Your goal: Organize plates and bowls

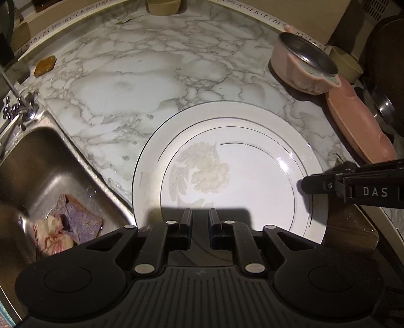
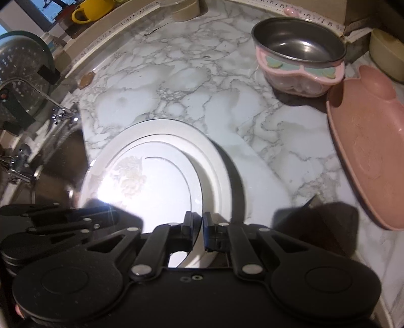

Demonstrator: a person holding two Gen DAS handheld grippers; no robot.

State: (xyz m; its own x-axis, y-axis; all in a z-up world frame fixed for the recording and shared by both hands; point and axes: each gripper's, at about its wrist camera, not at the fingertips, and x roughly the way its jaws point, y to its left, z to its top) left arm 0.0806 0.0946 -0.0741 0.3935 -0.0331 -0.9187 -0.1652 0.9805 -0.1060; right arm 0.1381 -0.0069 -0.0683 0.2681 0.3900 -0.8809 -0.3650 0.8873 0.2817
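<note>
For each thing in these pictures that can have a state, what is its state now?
white plate: empty, both grippers grip its rim
left gripper: shut on the near rim
right gripper: shut on the rim
steel bowl in pink holder: upright, empty
pink plate: empty, lies on the counter
sink: holds a sponge and a cloth
yellow mug: upright

White floral plate (image 1: 227, 161) (silver-ringed) tilted over marble counter (image 1: 141, 75); pink-cased steel bowl (image 2: 300, 58) upright behind.

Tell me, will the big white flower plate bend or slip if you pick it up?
The white plate probably won't bend: it looks like stiff, glazed china. Its shiny glare suggests it may be slippery. It would likely chip or break if dropped on the marble counter.
</note>
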